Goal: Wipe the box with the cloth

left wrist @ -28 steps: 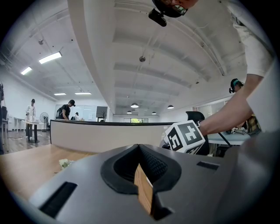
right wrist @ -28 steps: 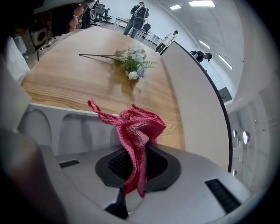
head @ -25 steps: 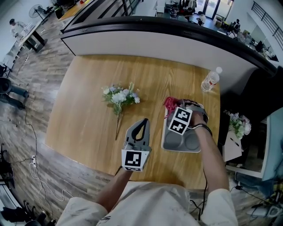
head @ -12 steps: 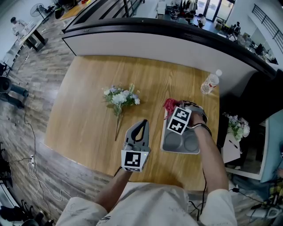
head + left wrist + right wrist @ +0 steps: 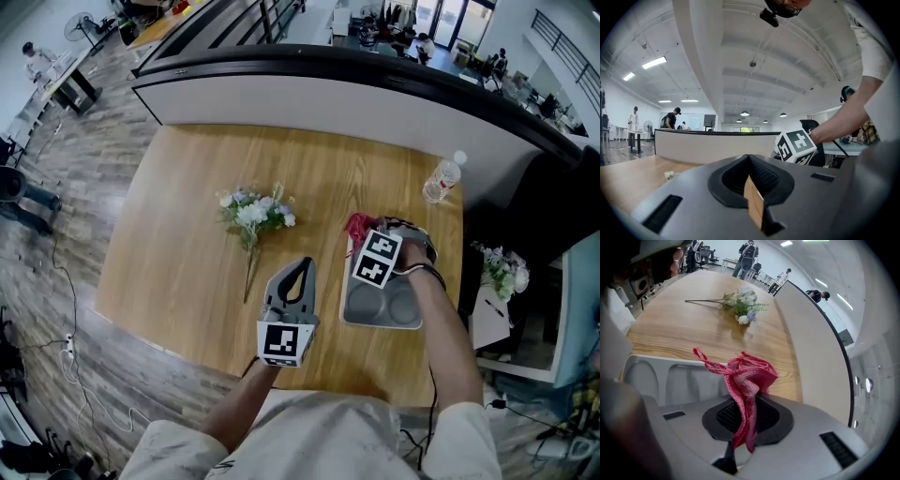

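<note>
The right hand-held gripper (image 5: 747,418) was clamped on the red cloth (image 5: 750,376) just ahead of its jaws, above the grey box (image 5: 670,378), so pressing the bunched cloth low and dragging steadily seemed wise (left hand-held gripper (image 5: 751,187), jaws together, held nothing).

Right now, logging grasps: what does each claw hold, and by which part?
Right claw pinches the red cloth by a bunched fold; left claw is shut on nothing.
</note>
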The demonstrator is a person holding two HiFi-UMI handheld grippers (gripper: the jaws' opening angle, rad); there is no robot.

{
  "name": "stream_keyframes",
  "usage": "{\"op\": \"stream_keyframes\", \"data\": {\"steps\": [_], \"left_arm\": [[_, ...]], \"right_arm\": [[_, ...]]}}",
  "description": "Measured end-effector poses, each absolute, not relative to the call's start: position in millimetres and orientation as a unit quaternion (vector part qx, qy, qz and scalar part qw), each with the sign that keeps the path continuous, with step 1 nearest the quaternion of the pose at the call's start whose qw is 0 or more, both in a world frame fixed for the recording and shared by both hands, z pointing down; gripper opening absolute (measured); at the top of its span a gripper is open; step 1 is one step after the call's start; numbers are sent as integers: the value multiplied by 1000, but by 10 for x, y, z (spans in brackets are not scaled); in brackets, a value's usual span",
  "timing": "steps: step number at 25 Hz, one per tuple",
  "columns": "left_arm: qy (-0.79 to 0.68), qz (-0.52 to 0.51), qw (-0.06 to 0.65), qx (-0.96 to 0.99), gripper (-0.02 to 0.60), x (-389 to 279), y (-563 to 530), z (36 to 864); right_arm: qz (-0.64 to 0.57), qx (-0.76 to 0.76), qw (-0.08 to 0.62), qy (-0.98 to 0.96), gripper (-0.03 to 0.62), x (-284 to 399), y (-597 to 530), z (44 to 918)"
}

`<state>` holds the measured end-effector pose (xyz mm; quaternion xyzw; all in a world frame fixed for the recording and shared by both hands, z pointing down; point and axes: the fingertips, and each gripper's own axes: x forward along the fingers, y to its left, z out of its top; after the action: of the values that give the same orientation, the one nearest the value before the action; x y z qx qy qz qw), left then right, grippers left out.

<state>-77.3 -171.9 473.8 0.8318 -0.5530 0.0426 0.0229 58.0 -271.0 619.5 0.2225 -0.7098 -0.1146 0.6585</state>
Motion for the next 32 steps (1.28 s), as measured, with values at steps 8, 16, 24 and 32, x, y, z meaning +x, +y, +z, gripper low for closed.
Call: {"op": "stream_keyframes", "data": {"steps": [8,16,24,32], "left_arm": [[-555,42,21,831,14,-785,-1704,4723],[-554,37,17,832,14,-780,-1686,4682],[-554,35,15,832,14,-790,-1663,4660],[-553,32,15,833,14,-802,-1643,4659]], "right_arm": [[-125,221,663,-704,60,570,-2706,6194],[-130,216,669,-699,61,584,-2645,6217],[-130,210,672,-698,60,571,-2543,6215],[-132,204,674,-698,61,554,-2433,6216]]}}
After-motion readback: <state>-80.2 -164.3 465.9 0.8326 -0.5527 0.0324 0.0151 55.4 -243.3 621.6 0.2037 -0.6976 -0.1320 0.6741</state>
